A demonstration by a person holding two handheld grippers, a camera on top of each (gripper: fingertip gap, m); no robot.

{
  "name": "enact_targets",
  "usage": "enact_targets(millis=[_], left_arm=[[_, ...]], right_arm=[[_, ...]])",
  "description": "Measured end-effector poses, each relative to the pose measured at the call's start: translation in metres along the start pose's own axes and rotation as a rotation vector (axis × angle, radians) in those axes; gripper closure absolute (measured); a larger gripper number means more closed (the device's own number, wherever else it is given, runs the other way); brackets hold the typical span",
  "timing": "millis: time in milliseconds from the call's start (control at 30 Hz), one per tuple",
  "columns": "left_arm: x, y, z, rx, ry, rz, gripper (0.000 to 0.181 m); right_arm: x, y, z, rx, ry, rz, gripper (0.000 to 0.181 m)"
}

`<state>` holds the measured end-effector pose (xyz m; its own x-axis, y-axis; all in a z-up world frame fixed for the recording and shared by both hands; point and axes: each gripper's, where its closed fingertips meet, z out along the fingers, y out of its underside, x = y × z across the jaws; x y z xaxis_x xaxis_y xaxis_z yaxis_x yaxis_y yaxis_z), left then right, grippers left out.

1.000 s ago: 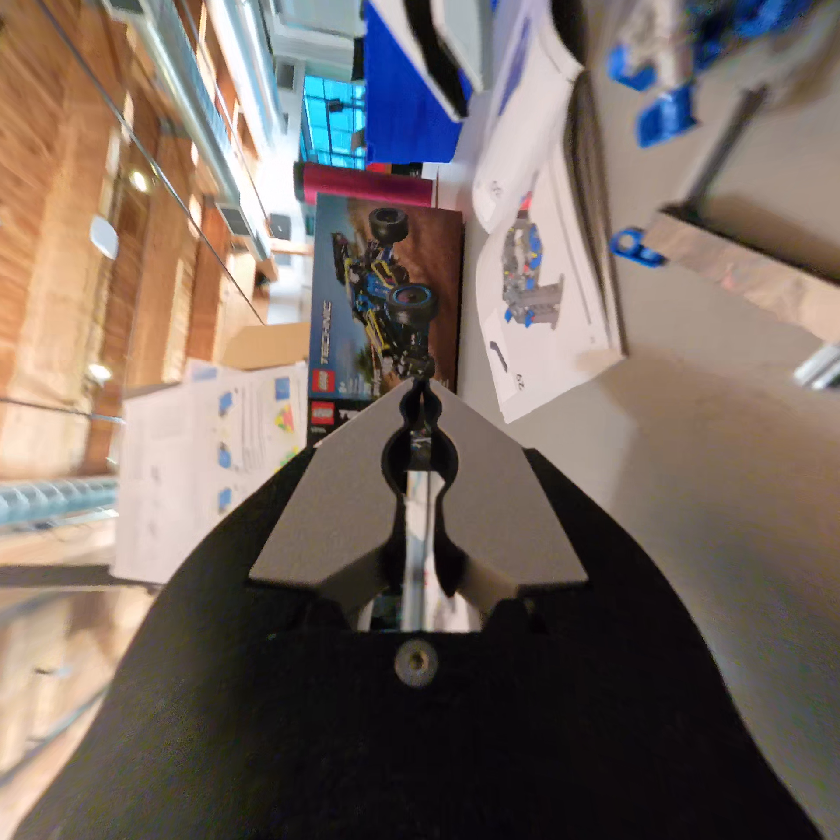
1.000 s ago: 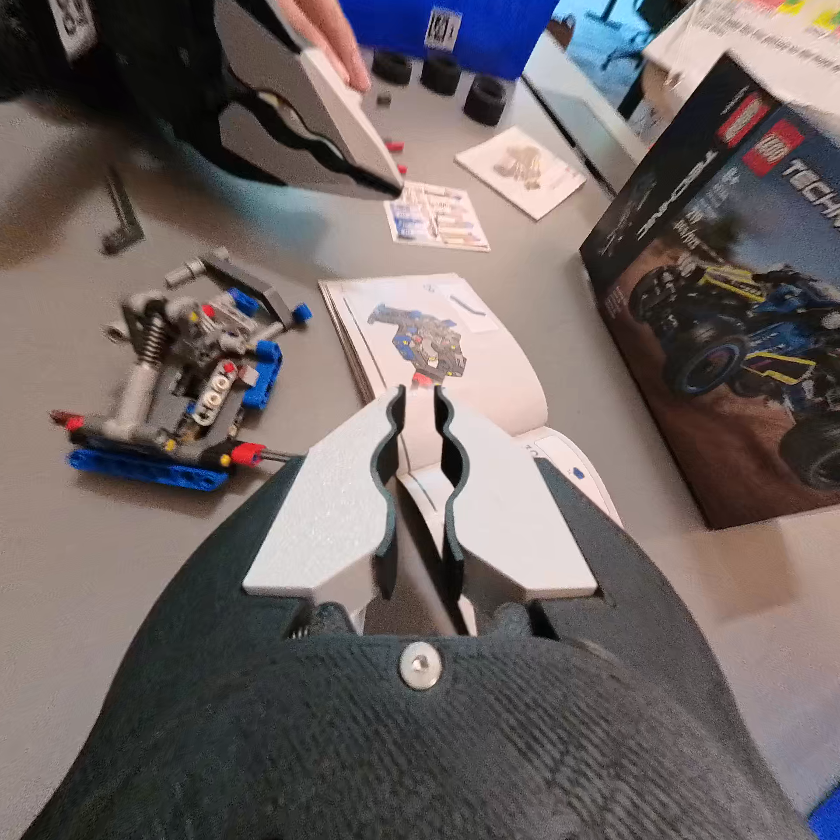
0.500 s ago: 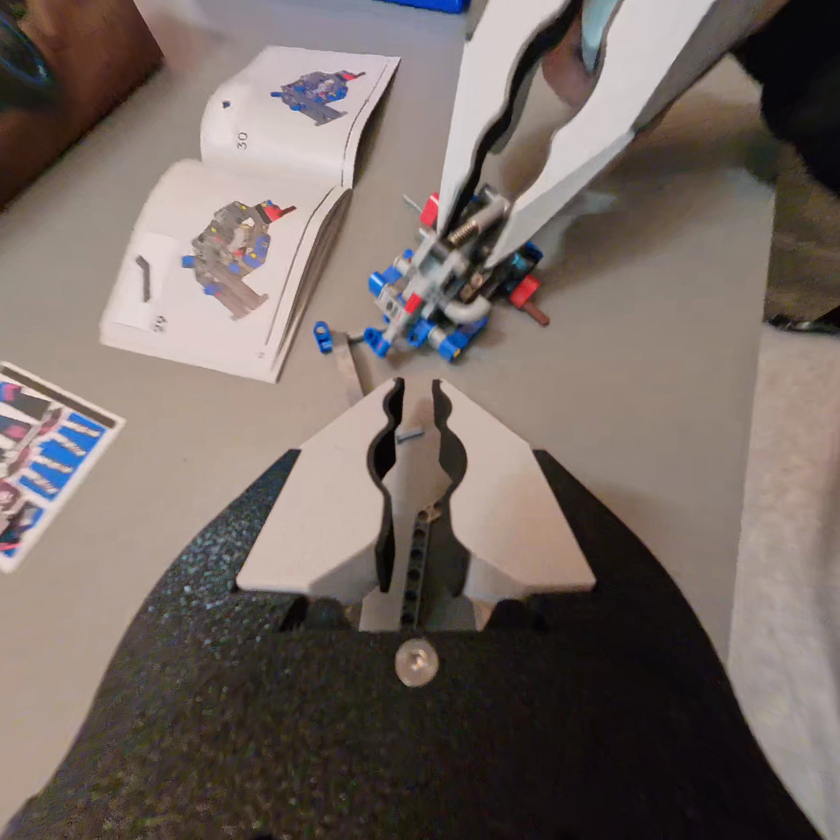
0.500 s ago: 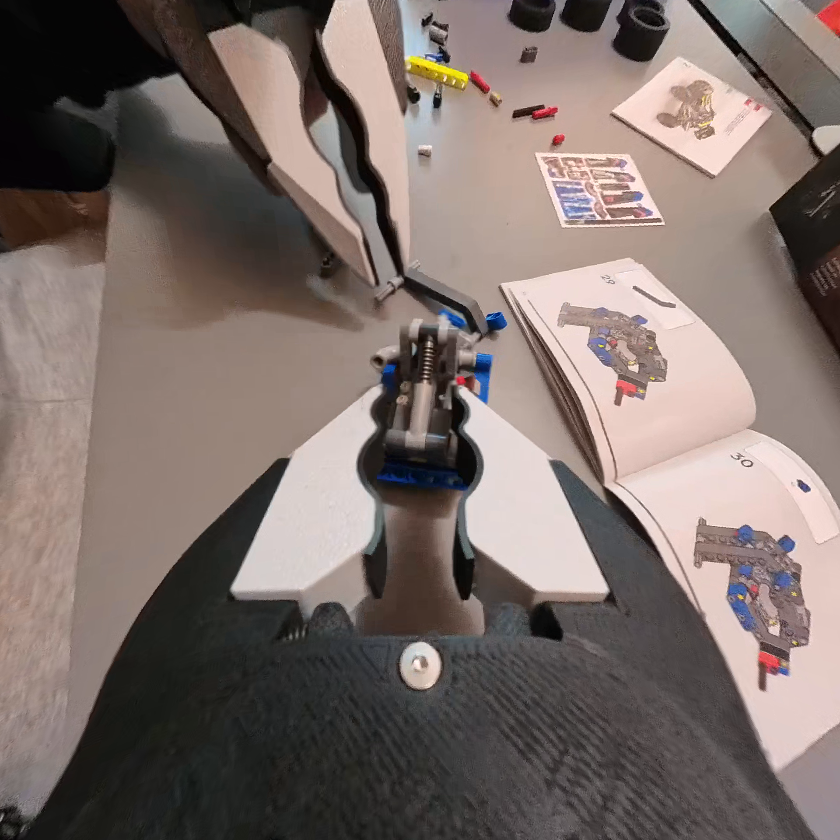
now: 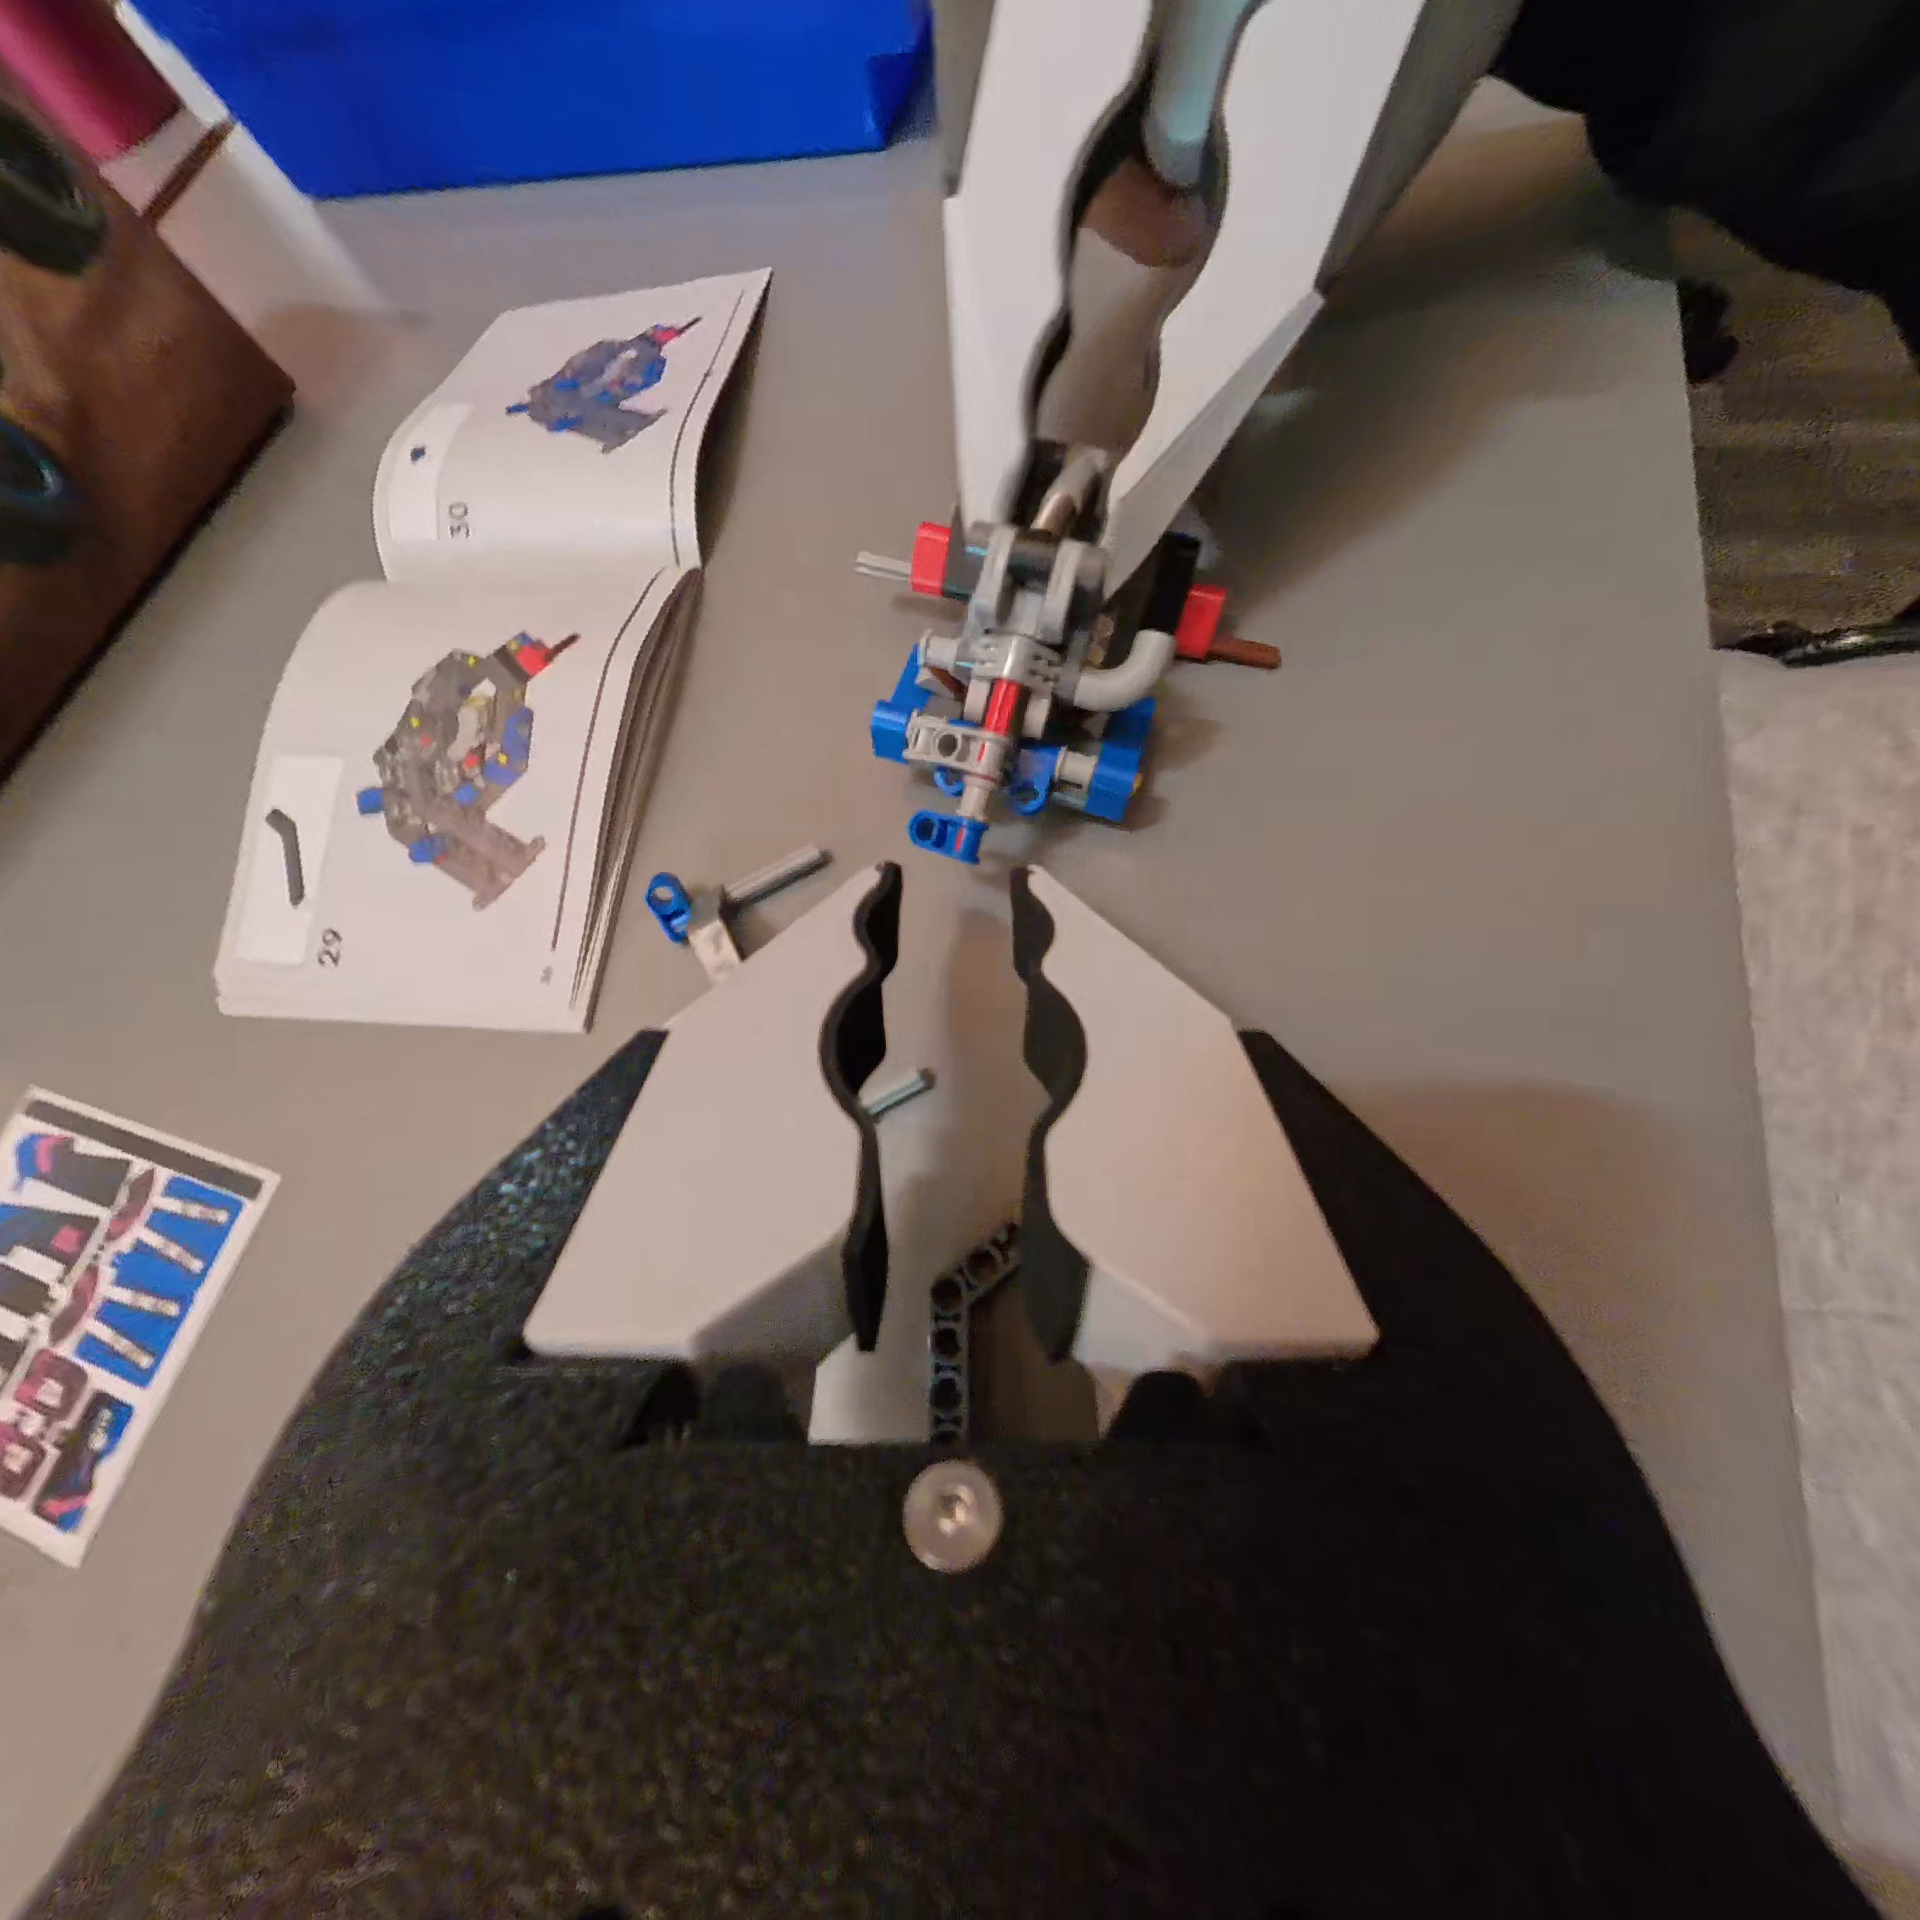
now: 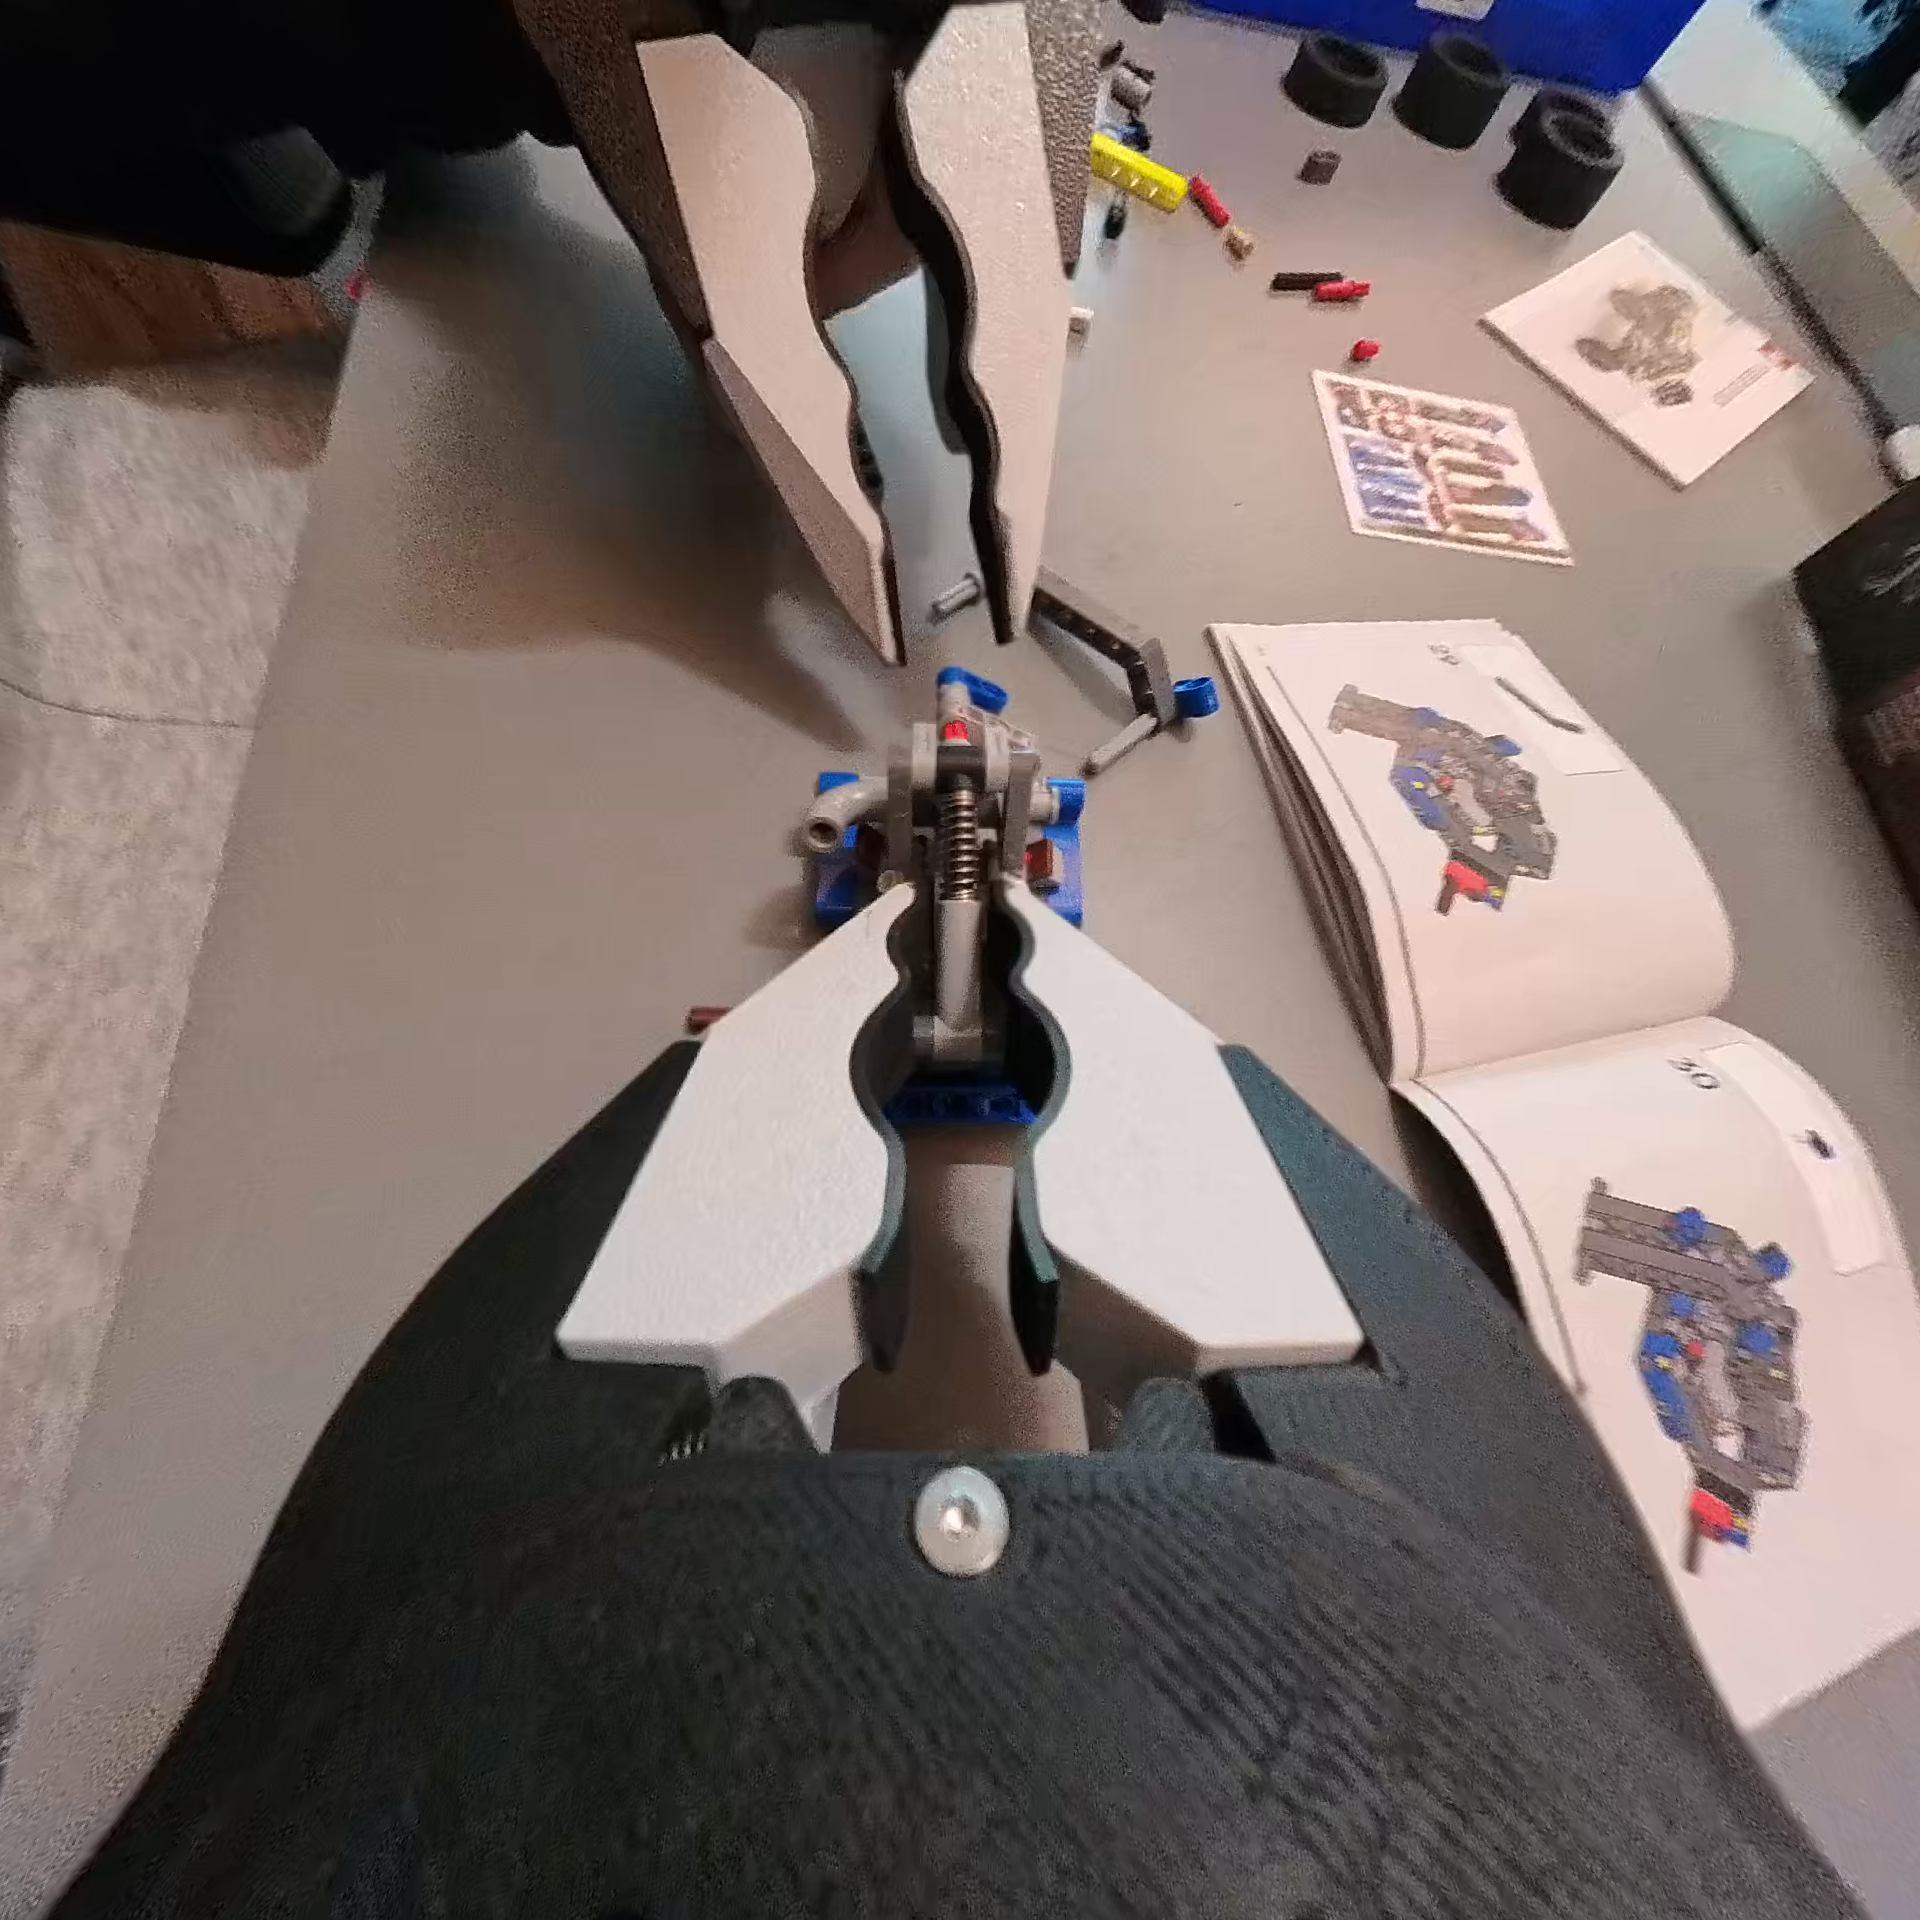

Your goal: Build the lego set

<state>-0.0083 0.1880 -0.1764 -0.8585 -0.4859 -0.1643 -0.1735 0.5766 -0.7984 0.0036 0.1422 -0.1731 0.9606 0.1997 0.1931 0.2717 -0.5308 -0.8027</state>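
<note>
The right tongs (image 6: 961, 914) clamp the lego assembly (image 6: 951, 821) at frame centre on the grey surface (image 6: 468, 831). The left tongs (image 5: 951, 883) gape, empty, tips just short of it. One open manual (image 5: 499, 665) lies mid-left; three tyres (image 6: 1455, 88) sit upper right.

Left tool (image 5: 954, 883), right tool (image 6: 956, 914): grey scalloped fingers, black textured body (silver screw).

An indoor hobby or work space: a plain grey table (image 6: 520, 727) strewn with toy-brick parts, an open instruction booklet (image 6: 1558, 935), a sticker sheet (image 6: 1439, 473), with pale carpet (image 6: 104, 623) beside it.
</note>
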Motion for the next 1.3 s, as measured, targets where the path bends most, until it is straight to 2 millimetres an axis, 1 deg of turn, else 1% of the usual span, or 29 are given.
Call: enact_targets(millis=[33,133,267,367,433,500,567,700,800,867,967,1100,1233,1300], left_arm=[[0.001,-0.003,-0.002,0.010,0.002,0.019,0.164],[0.000,-0.010,-0.005,0.030,0.015,0.033,0.165],[-0.012,-0.015,-0.006,0.041,-0.006,0.051,0.167],[-0.015,-0.020,-0.006,0.082,0.024,0.041,0.167],[-0.016,-0.019,-0.009,0.094,0.030,0.045,0.164],[-0.017,-0.018,-0.015,0.115,0.024,0.037,0.162],[-0.017,-0.018,-0.021,0.136,0.025,0.032,0.161],[-0.022,-0.018,-0.034,0.159,0.000,0.033,0.158],[-0.023,-0.021,-0.043,0.189,0.016,0.017,0.152],[-0.022,-0.025,-0.049,0.221,0.028,0.003,0.150],[-0.026,-0.035,-0.056,0.277,-0.020,0.021,0.151],[-0.016,-0.059,-0.065,0.379,-0.028,0.088,0.151],[-0.017,-0.079,-0.076,0.477,-0.110,0.144,0.160],[-0.017,-0.086,-0.080,0.514,-0.135,0.157,0.163]], right_arm=[[0.002,-0.001,-0.001,0.006,0.021,-0.018,0.167],[0.001,-0.002,-0.001,0.003,0.021,-0.037,0.169],[0.003,-0.002,0.000,-0.011,0.044,-0.086,0.175],[0.004,-0.004,-0.001,0.020,0.047,-0.153,0.176],[0.008,-0.014,-0.006,0.086,0.127,-0.276,0.176],[0.009,-0.024,-0.011,0.111,0.206,-0.406,0.176],[0.016,-0.031,-0.014,0.078,0.309,-0.503,0.176],[0.017,-0.045,-0.011,0.017,0.453,-0.732,0.176],[0.012,-0.066,-0.011,0.070,0.542,-0.816,0.176],[0.011,-0.081,-0.016,0.120,0.625,-0.856,0.177],[0.008,-0.097,-0.023,0.159,0.716,-0.914,0.176],[0.005,-0.112,-0.027,0.126,0.822,-1.034,0.177],[-0.001,-0.126,-0.031,0.131,0.867,-1.086,0.177],[-0.003,-0.134,-0.037,0.148,0.906,-1.091,0.177]])
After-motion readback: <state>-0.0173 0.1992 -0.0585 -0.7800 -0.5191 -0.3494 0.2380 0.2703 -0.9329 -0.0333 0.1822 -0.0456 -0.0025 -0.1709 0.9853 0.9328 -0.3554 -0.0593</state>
